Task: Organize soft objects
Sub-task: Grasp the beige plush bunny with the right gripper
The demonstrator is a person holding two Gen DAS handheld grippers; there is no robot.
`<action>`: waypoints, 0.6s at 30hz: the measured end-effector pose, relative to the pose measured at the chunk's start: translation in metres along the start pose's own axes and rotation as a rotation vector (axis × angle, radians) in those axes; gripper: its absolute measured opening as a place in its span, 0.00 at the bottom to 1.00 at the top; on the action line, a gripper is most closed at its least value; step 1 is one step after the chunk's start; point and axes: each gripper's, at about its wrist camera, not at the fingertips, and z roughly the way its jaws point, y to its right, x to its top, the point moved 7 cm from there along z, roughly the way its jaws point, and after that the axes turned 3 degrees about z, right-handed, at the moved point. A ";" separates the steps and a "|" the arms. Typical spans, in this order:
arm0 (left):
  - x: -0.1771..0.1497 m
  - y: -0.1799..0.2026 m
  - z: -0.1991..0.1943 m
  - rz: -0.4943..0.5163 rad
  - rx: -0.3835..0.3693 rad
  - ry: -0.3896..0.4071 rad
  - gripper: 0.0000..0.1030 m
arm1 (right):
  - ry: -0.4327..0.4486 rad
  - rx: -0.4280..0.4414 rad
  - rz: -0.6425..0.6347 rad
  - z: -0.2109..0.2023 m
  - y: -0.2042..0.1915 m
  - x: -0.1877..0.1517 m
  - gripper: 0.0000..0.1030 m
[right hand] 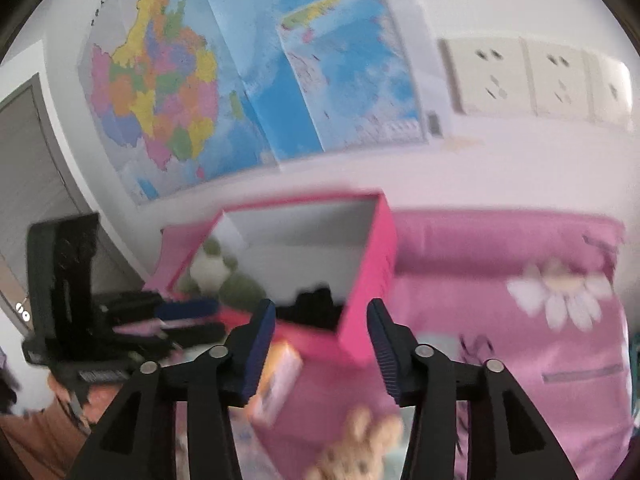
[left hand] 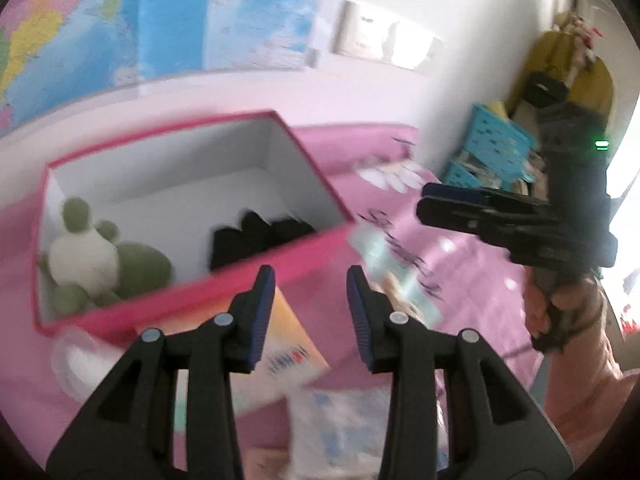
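Soft objects are partly sorted: a green-and-white plush (left hand: 94, 258) is lying in the near-left corner of the pink box (left hand: 256, 280), and a dark, black soft item (left hand: 256, 236) is sitting against the box's near wall, towards the right. Both grippers are hanging empty over the pink bedsheet (left hand: 460, 280).

Left gripper (left hand: 310, 300): jaws partly open, nothing between the pads. Right gripper (right hand: 322, 336): jaws standing a bit wider, also holding nothing; it is showing in the left wrist view at far right, held by a hand (left hand: 560, 308).

Still outside the box, judging by what is lying near it:
- a tan plush bunny (right hand: 360, 448) on the sheet, near, just below the right gripper
- an orange-and-white pack (left hand: 288, 356) touching the box's near wall
- a pale blue-patterned pack (left hand: 340, 420) nearer still

So roughly two items in, several remaining.

Orientation: box open side up, its long axis running left to right in the left wrist view, tilted slightly up to the right. Bunny is too blurred; its axis cannot be told.
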 end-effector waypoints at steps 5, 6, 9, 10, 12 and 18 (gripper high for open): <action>-0.031 0.030 0.011 0.024 -0.077 -0.071 0.40 | -0.097 -0.049 0.066 -0.002 0.033 -0.048 0.52; -0.036 0.035 0.015 0.029 -0.088 -0.089 0.40 | -0.128 -0.042 0.092 0.001 0.039 -0.061 0.52; -0.051 0.050 0.031 0.021 -0.141 -0.147 0.40 | -0.177 -0.026 0.131 0.010 0.043 -0.084 0.52; -0.055 0.055 0.036 0.025 -0.151 -0.163 0.40 | -0.193 -0.022 0.139 0.014 0.044 -0.091 0.52; -0.062 0.064 0.045 0.032 -0.158 -0.191 0.40 | -0.211 -0.012 0.152 0.021 0.042 -0.100 0.52; -0.067 0.075 0.055 0.002 -0.215 -0.213 0.40 | -0.235 0.015 0.161 0.037 0.034 -0.107 0.52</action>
